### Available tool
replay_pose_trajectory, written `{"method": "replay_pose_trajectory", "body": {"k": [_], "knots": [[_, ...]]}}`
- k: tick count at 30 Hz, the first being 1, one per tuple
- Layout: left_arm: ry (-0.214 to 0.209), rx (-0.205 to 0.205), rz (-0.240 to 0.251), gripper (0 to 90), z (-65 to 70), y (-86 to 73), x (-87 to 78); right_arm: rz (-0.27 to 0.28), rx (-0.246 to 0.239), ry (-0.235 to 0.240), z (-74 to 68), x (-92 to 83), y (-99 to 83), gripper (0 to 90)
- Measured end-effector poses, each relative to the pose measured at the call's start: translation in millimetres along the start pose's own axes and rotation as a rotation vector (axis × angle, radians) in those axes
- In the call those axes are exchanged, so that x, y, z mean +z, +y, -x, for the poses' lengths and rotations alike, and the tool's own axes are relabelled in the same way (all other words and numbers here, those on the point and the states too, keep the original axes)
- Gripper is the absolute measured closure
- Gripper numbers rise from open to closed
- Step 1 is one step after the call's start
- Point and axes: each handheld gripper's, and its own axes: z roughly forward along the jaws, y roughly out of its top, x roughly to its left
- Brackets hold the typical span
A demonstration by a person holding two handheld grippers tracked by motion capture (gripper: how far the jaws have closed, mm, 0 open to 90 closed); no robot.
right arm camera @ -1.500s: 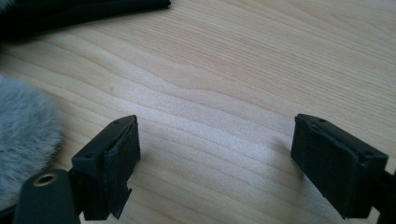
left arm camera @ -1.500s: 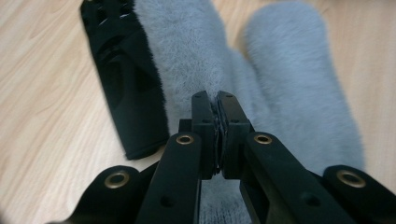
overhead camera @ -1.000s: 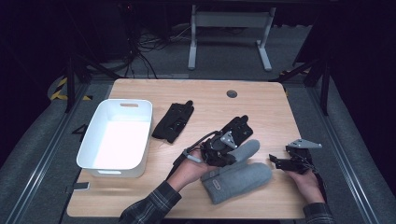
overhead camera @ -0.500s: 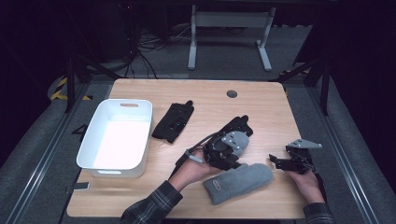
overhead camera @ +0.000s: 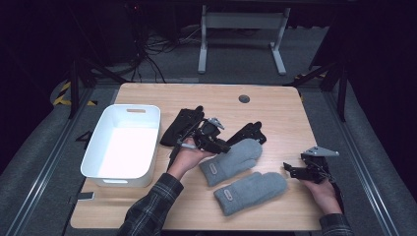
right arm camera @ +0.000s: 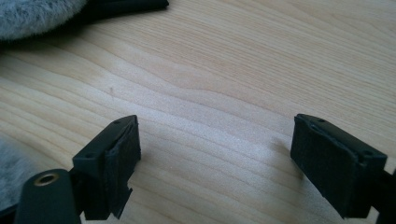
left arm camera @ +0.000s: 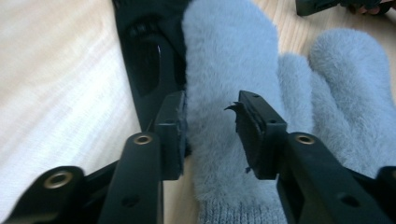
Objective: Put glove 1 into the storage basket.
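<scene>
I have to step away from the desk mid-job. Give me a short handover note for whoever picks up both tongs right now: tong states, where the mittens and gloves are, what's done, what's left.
Left tongs: jaws have just been opening, pads clear of the upper grey mitten, which lies released on the table against a black glove.
Right tongs: open over bare wood, holding nothing.
Lower grey mitten lies just below the upper one. Another black glove sits beside the white bin.
Done: both mittens laid side by side.
Left: the black gloves look unsorted, probably next; nothing has gone into the bin.
</scene>
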Motion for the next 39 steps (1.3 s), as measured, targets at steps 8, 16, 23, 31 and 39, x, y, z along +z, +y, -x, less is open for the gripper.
{"method": "replay_pose_trajectory", "body": {"k": [8, 16, 23, 31, 39], "knots": [[0.014, 0.000, -0.053, 58.1, 0.3, -10.7, 21.3, 0.005, -0.005, -0.001, -0.7, -0.4, -0.2, 21.2], [0.022, 0.028, -0.058, 87.0, 6.5, -8.1, 18.9, 0.034, -0.027, 0.135, -13.0, -25.6, 16.8, 70.6], [0.028, 0.038, -0.028, 87.8, 12.1, -1.6, 4.3, 0.046, -0.147, 0.425, -57.2, -47.7, 19.8, 90.0], [0.009, 0.069, -0.010, 88.0, 22.4, 3.8, -8.2, -0.040, -0.266, 0.616, -107.5, -35.7, 15.3, 90.0], [-0.013, 0.128, -0.005, 88.1, 37.4, 10.1, -19.0, -0.104, -0.312, 0.587, -123.5, -11.0, 16.0, 90.0]]}}
